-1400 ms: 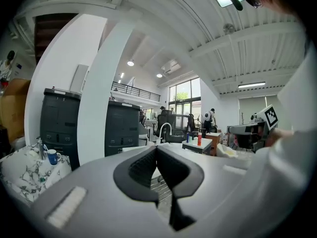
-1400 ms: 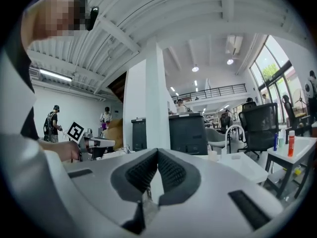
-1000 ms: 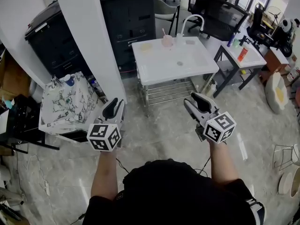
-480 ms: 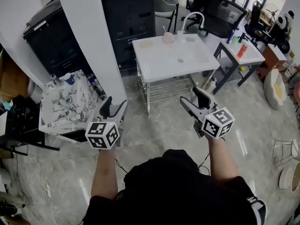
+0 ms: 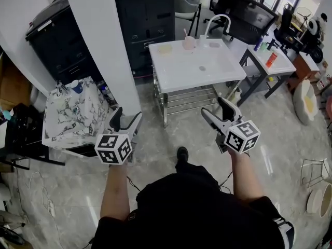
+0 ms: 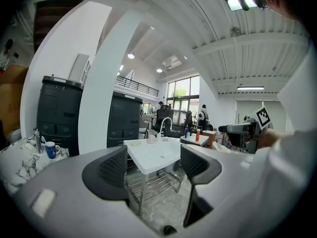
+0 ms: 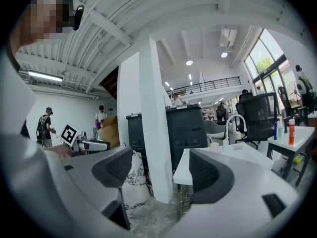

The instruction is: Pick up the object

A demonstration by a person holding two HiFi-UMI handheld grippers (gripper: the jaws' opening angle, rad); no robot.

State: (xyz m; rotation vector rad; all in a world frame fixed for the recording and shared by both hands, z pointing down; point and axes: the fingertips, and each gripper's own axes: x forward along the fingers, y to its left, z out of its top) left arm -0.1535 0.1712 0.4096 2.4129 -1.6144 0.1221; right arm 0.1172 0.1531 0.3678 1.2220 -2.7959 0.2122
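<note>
A white table [image 5: 181, 74] stands ahead of me in the head view. On it are a pink cup [image 5: 189, 43], a pale yellow item [image 5: 165, 49], a small grey object [image 5: 202, 68] and a curved tap [image 5: 218, 22]. My left gripper [image 5: 126, 121] hovers over the floor, short of the table's near left corner. Its jaws are opening with nothing between them. My right gripper [image 5: 217, 110] hangs just in front of the table's near right corner, jaws also opening and empty. The left gripper [image 6: 153, 165] frames the table [image 6: 158, 152] between its pads. The right gripper [image 7: 161, 170] faces a pillar.
A white pillar [image 5: 98, 45] and black cabinets [image 5: 148, 19] stand to the left of the table. A marble-patterned stand [image 5: 72, 113] holding a mug sits near my left gripper. A side table [image 5: 270, 58] with bottles and office chairs lie at the right. My shoe [image 5: 181, 153] shows below.
Both grippers' jaws have spread from narrow to wide. The view has shifted slightly toward the table, and a shoe has come into sight on the floor.
</note>
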